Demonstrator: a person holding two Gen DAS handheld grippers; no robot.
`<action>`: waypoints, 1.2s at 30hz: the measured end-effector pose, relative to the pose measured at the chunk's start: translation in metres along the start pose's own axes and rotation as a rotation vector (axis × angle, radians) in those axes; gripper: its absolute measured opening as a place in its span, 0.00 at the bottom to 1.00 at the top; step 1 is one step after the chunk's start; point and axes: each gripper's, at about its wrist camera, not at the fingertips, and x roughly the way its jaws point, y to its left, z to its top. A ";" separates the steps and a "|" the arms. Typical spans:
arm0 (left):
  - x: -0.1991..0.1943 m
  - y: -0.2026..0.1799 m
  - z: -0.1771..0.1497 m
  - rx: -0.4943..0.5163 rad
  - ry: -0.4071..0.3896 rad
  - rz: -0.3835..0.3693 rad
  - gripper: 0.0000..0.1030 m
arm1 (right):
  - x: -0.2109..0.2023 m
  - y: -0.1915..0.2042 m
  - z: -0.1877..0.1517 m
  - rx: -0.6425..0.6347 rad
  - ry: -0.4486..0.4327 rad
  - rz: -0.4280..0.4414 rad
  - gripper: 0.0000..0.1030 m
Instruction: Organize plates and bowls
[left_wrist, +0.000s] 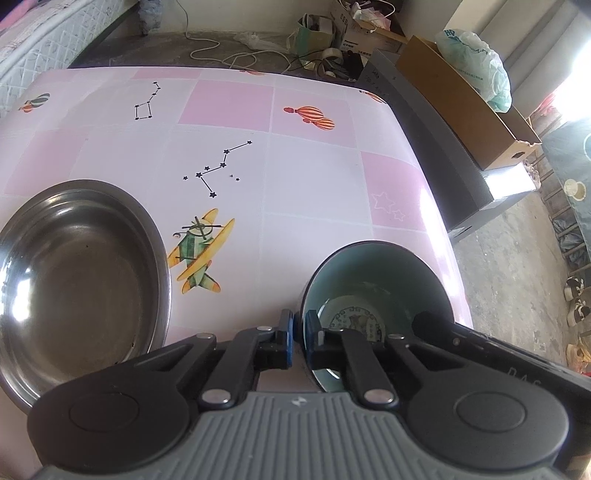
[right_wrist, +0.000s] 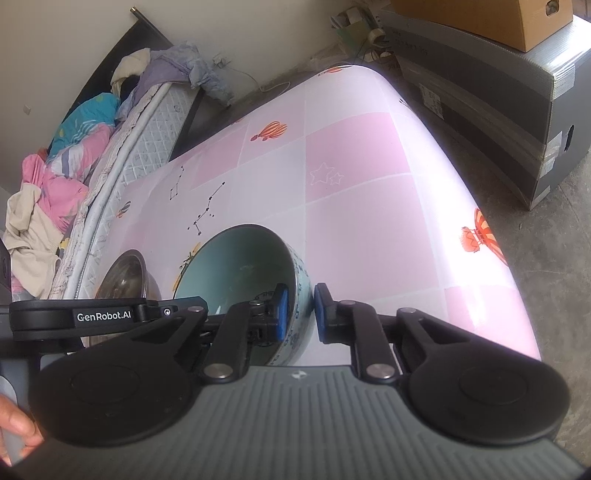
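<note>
We are on the ceramic bowl (left_wrist: 373, 291) with both tools at once, and it sits toward the table's (left_wrist: 314, 177) right-hand edge, at about four o'clock from the printed aeroplane (left_wrist: 199, 253). Our left gripper (left_wrist: 300, 338) has its blue pads pressed together on the bowl's rim at the nine o'clock side, one pad outside the wall and one inside. Over in the right wrist view, our right gripper (right_wrist: 300, 314) pinches the opposite rim at three o'clock, again one pad inside and one against the patterned outer wall of the bowl (right_wrist: 236, 266). The steel basin (left_wrist: 79, 280) waits well apart at nine o'clock, empty, and we judge it the likely place for the bowl to nest, though nothing here confirms that. Now the risks. Two grips on a thin, glazed rim mean that if our hands rise unevenly, the bowl tips and one pad may slide off the slick ceramic. If the hands drift apart, we pull against ourselves and could pop a grip loose. The table edge is near on the right, so a slip that way sends the bowl to the concrete floor (left_wrist: 517, 258). And lowering too fast into the basin risks a chip against steel.
</note>
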 end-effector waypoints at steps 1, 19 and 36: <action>-0.001 0.001 -0.001 -0.003 0.004 0.000 0.07 | 0.000 0.000 0.000 -0.002 0.000 0.000 0.14; -0.016 0.020 -0.021 -0.021 0.035 0.045 0.08 | -0.002 0.020 -0.015 -0.071 0.040 0.064 0.13; -0.003 0.023 -0.019 -0.055 0.055 0.031 0.09 | -0.002 0.018 -0.017 -0.065 0.066 0.054 0.16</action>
